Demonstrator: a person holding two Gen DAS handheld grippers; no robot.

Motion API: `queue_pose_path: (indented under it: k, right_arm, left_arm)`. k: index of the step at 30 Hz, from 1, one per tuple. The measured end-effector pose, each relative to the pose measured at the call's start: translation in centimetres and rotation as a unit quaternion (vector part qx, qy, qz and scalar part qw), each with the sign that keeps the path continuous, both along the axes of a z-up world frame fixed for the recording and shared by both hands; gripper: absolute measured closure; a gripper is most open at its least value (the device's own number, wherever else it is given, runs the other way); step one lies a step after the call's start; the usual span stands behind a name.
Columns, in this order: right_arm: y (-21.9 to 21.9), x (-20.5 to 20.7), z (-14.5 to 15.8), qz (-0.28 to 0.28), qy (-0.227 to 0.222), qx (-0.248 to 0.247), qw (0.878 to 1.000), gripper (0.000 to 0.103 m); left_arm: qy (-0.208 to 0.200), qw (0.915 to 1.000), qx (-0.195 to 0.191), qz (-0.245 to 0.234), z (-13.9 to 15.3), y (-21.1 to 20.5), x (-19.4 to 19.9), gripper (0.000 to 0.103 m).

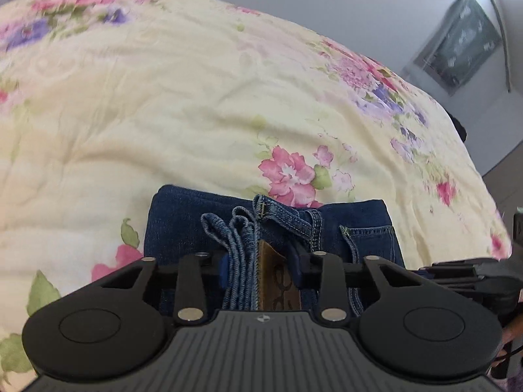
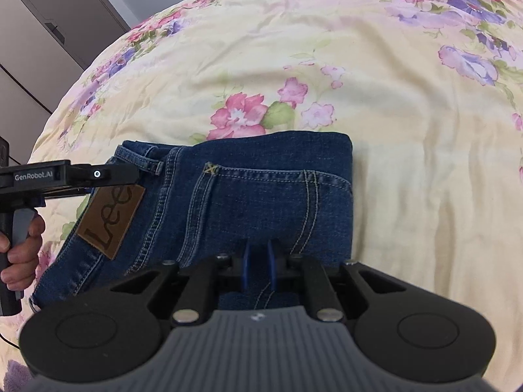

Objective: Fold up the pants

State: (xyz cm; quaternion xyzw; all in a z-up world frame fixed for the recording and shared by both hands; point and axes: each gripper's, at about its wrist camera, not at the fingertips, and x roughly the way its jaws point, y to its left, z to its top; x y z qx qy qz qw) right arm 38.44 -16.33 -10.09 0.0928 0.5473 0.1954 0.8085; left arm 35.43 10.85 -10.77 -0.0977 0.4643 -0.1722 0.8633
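While the left gripper clamps the jeans' waistband between its jaws to steady the fold; the right gripper pinches denim, nearly closed.

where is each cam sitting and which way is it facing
Left wrist: on the left gripper, tilted down at the jeans' waistband on the bed.
Right wrist: on the right gripper, tilted down at the jeans' back pocket; a hand shows at left.
Shared: jeans, Lee patch, floral bed.
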Motion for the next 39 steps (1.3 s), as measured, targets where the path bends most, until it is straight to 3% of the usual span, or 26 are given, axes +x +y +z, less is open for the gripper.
queue_pose_path:
  k: [2,5,8,11,15,17,23,28,31,34,39]
  right_arm:
    - [-0.2,0.0,0.1,-0.006,0.002,0.007,1.000,0.095]
    - [-0.6,-0.4,1.1,-0.006,0.000,0.013,1.000,0.100]
    - [-0.8,-1.2,2.9,0.005,-0.019,0.028,0.999,0.101]
    - [-0.9,-1.6,4.6,0.006,-0.047,0.035,0.998,0.101]
    - [-1.3,-0.8,4.9,-0.014,-0.084,0.021,0.996,0.100]
    - [-1.7,0.1,4.0,-0.027,-0.080,0.019,0.996,0.100]
    - [-1.1,2.7,0.7,-0.031,-0.082,0.021,0.996,0.103]
    - [0.4,4.9,-2.8,-0.034,-0.061,0.000,0.998,0.103]
    - [0.5,5.1,-2.7,-0.043,-0.057,-0.004,0.997,0.103]
    - [0.6,3.9,-0.9,-0.031,-0.072,-0.018,0.997,0.103]
    - [-0.1,-1.4,2.3,-0.018,-0.080,-0.024,0.996,0.101]
  left_arm:
    - [-0.023,0.9996,0.007,-0.013,1.1,-0.3,-0.8,0.077]
    - [-0.065,0.9974,0.005,-0.028,3.5,-0.6,-1.7,0.081]
    - [-0.082,0.9957,0.000,-0.042,5.6,-0.4,-1.7,0.081]
    - [-0.048,0.9984,0.012,-0.029,4.2,0.9,-0.6,0.081]
    - [-0.011,0.9998,-0.017,0.010,0.2,3.8,0.2,0.081]
    - [-0.004,0.9988,-0.043,0.022,-1.0,5.1,0.4,0.080]
    - [0.011,0.9968,-0.074,0.028,-3.4,6.7,1.0,0.076]
    - [0.015,0.9955,-0.086,0.037,-4.7,7.2,1.2,0.072]
    - [0.026,0.9945,-0.090,0.048,-4.1,7.3,1.0,0.064]
    - [0.029,0.9950,-0.076,0.059,-2.4,7.2,-0.2,0.059]
    - [-0.006,0.9994,0.008,0.034,0.8,6.2,-5.0,0.059]
